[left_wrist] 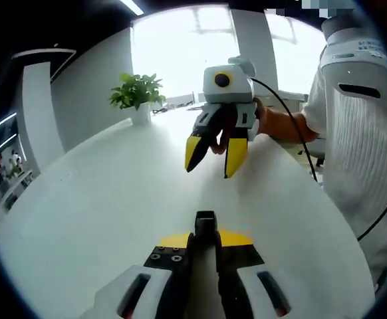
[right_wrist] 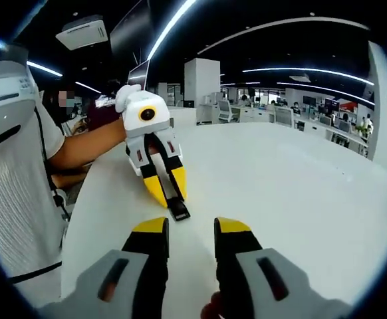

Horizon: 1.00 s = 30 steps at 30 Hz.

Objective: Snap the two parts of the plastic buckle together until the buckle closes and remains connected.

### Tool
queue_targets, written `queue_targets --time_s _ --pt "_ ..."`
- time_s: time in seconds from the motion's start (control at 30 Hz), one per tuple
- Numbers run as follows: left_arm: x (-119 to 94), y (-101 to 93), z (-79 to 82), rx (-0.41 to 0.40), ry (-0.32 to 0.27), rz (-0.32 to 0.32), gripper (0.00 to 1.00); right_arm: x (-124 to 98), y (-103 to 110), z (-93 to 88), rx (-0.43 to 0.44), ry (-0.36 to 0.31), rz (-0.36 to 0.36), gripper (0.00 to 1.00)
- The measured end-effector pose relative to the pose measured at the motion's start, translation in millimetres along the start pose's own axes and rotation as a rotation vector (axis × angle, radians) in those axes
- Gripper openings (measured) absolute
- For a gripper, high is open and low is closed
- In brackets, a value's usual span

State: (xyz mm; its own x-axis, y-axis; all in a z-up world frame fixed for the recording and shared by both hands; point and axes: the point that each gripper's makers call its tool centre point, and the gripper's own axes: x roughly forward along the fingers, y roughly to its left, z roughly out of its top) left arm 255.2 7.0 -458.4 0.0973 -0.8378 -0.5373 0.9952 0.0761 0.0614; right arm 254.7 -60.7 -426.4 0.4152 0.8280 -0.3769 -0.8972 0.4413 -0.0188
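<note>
Above the white worktop (left_wrist: pixel 100 199), a black buckle part (left_wrist: pixel 205 226) is clamped between the closed jaws of the left tool (left_wrist: pixel 205 240). Well beyond it, the right tool (left_wrist: pixel 213 158) is held with jaws parted and nothing gripped. A potted plant (left_wrist: pixel 137 96) stands far left.

The person wears a white short-sleeved shirt (left_wrist: pixel 363 119), and both handheld grippers (left_wrist: pixel 215 158) are white-bodied with yellow-tipped black jaws and a black cable (left_wrist: pixel 293 129).
</note>
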Motion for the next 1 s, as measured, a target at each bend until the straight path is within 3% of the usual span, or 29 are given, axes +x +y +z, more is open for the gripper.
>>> queue_targets --time_s 0.43,1.0 --pt "4 28.6 0.4 0.017 0.037 -0.001 0.12 -9 -11 -10.2 0.088 -0.023 -0.041 0.24" --pt "9 60.2 1.9 0.022 0.086 0.002 0.12 -18 -17 -14.3 0.106 -0.027 -0.069 0.25"
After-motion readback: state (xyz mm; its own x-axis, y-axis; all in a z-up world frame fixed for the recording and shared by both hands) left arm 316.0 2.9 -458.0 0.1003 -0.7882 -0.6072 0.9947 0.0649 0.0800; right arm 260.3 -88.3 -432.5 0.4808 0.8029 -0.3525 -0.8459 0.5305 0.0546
